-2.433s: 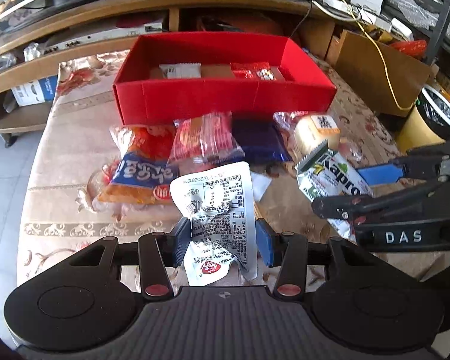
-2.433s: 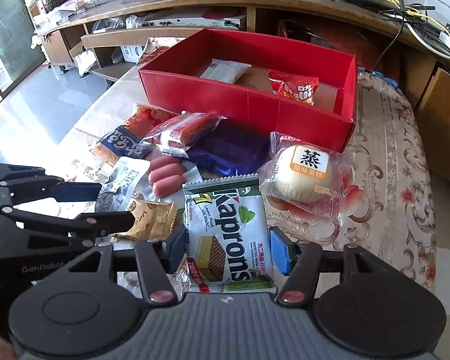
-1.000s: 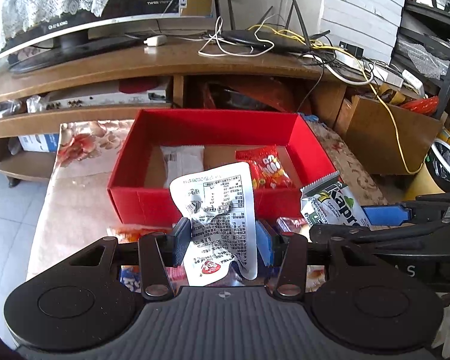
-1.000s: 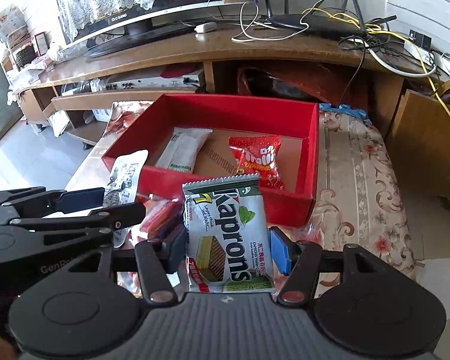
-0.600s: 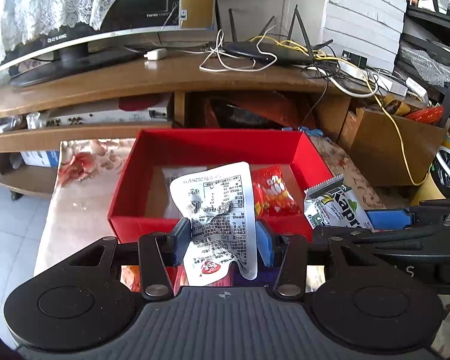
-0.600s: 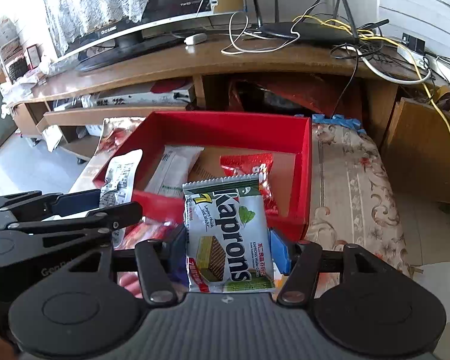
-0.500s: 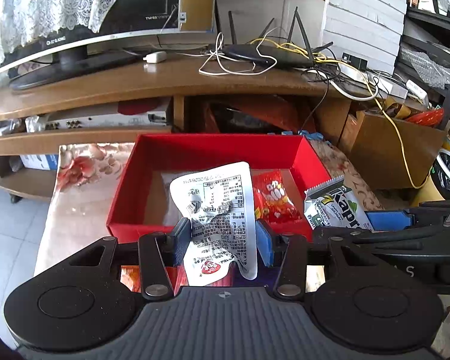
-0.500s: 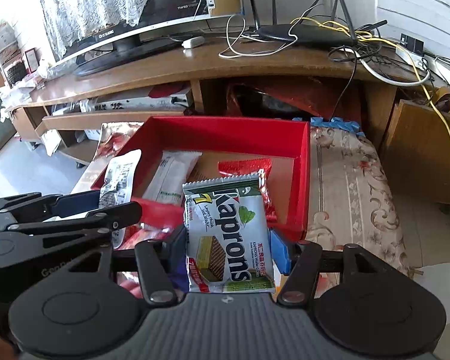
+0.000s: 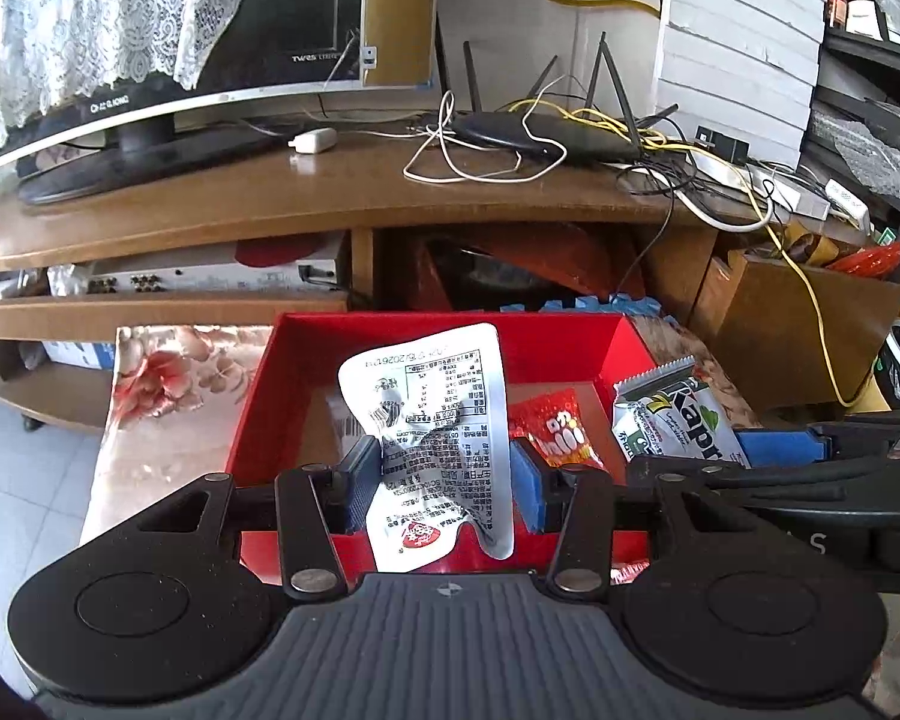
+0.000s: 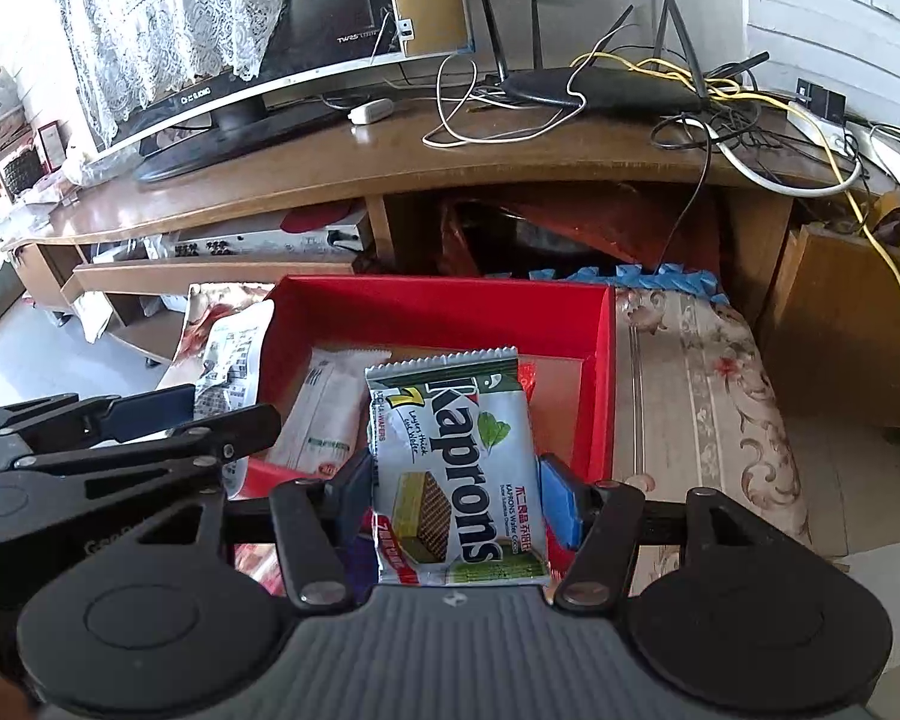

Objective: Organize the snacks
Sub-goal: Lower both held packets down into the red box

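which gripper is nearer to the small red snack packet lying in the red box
Left, as far as these views show. The left gripper, shut on a white pouch, has the red packet just past its right fingertip. The right gripper, holding the Kaprons wafer, sits further right.

- We see bright daylight, glare on the desk [image 9: 342,198] and floor [image 10: 42,354].
- Our fisheye views bend edges and darken corners; focus stays sharp.

A crinkled white pouch [image 9: 432,438] and green-white Kaprons wafer pack [image 10: 456,468] stand upright over the open red box [image 10: 600,396].
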{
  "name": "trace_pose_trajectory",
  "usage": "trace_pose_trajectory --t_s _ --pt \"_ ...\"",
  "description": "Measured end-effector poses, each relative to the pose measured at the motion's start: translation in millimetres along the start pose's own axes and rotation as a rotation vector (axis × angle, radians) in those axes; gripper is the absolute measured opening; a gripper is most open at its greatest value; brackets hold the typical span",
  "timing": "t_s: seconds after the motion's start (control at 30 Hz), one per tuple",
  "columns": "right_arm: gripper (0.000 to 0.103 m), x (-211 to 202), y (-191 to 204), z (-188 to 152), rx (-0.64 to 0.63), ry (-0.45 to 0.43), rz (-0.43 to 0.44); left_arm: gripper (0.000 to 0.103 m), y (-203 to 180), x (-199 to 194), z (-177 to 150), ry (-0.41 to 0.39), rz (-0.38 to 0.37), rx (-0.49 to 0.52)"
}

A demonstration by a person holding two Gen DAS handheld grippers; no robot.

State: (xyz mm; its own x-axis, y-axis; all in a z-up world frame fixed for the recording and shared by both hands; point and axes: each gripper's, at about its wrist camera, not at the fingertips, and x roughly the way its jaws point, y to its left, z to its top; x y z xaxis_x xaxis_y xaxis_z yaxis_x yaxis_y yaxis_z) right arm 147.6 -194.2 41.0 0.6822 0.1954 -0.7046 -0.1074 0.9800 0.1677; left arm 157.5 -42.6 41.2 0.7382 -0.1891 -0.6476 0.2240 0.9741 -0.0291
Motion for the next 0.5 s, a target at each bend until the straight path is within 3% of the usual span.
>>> trace_pose_trajectory --t_s 0.5 --pt "0.063 17 -4 19 0.004 -0.001 -0.020 0.053 3 19 13 -0.001 0.021 -0.012"
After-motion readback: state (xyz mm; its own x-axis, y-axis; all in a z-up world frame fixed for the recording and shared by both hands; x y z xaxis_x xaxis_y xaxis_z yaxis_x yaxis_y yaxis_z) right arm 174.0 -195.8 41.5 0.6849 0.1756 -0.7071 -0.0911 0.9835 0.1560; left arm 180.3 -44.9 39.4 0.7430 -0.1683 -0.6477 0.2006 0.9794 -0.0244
